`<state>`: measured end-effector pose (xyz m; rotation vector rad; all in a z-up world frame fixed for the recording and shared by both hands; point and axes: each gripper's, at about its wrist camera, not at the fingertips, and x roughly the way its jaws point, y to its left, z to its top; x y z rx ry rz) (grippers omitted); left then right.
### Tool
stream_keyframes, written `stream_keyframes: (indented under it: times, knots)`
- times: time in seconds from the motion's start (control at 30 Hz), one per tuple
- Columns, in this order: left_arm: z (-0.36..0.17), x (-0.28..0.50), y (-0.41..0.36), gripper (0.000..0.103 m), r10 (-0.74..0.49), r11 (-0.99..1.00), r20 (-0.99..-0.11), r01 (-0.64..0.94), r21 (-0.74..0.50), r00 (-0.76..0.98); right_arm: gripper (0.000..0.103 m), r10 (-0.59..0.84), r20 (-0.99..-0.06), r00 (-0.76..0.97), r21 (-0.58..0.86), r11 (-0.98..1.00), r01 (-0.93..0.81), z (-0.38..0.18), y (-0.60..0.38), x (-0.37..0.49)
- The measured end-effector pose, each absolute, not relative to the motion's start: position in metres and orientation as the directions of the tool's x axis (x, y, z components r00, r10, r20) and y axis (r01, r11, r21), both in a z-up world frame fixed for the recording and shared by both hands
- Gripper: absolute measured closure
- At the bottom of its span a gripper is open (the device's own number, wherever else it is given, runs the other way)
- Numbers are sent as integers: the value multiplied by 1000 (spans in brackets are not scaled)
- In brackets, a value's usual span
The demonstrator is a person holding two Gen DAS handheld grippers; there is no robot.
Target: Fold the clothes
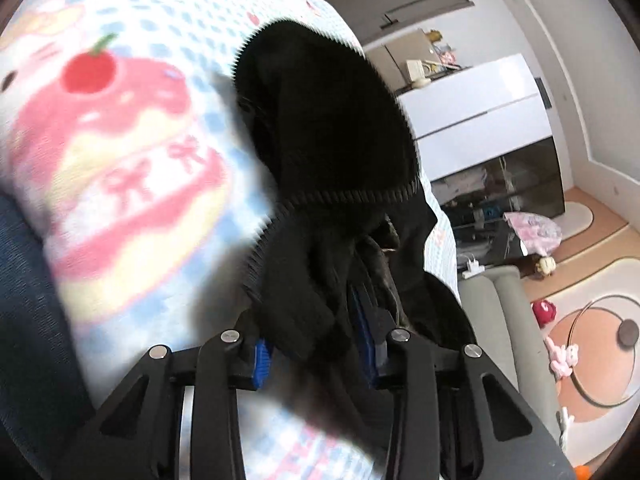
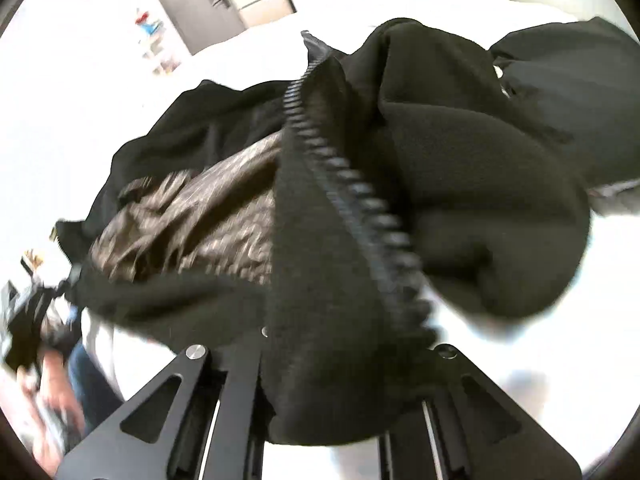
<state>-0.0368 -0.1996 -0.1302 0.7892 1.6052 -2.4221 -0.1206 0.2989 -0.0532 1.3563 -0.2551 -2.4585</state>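
A black fleece jacket (image 1: 324,128) with a zipper and a brown shiny lining hangs in the air between both grippers. My left gripper (image 1: 320,344) is shut on a bunched fold of it, blue pads (image 1: 262,364) pressed on the cloth. In the right wrist view the same jacket (image 2: 460,184) fills the middle, its zipper teeth (image 2: 360,216) running diagonally and its lining (image 2: 192,216) showing at left. My right gripper (image 2: 332,380) is shut on the jacket's edge by the zipper; its fingertips are hidden under the cloth.
A blue-checked bedspread (image 1: 132,184) with a cake print lies under the jacket. Right of the bed are a grey bench (image 1: 504,320), a white and glass cabinet (image 1: 488,120) and toys on the floor mat (image 1: 600,344). The right wrist view shows a white bed surface (image 2: 60,128) and a grey door (image 2: 196,0).
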Motion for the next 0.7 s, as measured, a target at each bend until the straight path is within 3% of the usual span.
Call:
stream_keyframes:
  times: [0.07,0.1,0.17,0.2,0.23,0.3,0.37,0.43,0.53,0.63,0.7]
  knots:
    - [-140,-41,-197,53,207,-417,-502,388,-822,-840,95,-382,-786,-485,344,-923,171,-50,312,-105]
    - [-148,-48,-194,50,236,-414,-516,395,-820,-823,93,-387,-784,-485,355,-921,161,-51,317,-102]
    - [-152,-61,-184,40,224,-461,-544,404,-790,-809,80,-381,-786,-486,360,-922,140,-58,321,-109]
    - [-150,-68,-181,33,220,-489,-546,393,-779,-809,64,-371,-796,-479,357,-926,125,-64,319,-118]
    - [-147,-72,-184,21,233,-495,-543,383,-780,-806,55,-361,-805,-471,353,-929,110,-70,317,-126]
    - [-141,-85,-186,24,238,-494,-567,404,-770,-789,33,-356,-809,-468,352,-931,100,-84,311,-143]
    - [-119,-93,-190,79,260,-533,-570,376,-758,-779,43,-328,-830,-451,324,-942,89,-97,303,-157]
    - [-85,-92,-186,84,253,-623,-575,324,-712,-778,85,-329,-831,-448,325,-941,88,-90,299,-158]
    - [-48,-65,-171,88,230,-715,-583,271,-645,-779,94,-326,-811,-485,282,-945,164,-57,295,-130]
    - [-43,-27,-162,94,286,-736,-629,254,-627,-723,96,-296,-803,-517,189,-950,250,-22,292,-90]
    - [-42,-2,-157,94,319,-740,-649,246,-626,-691,96,-318,-799,-511,206,-942,265,-5,304,-64]
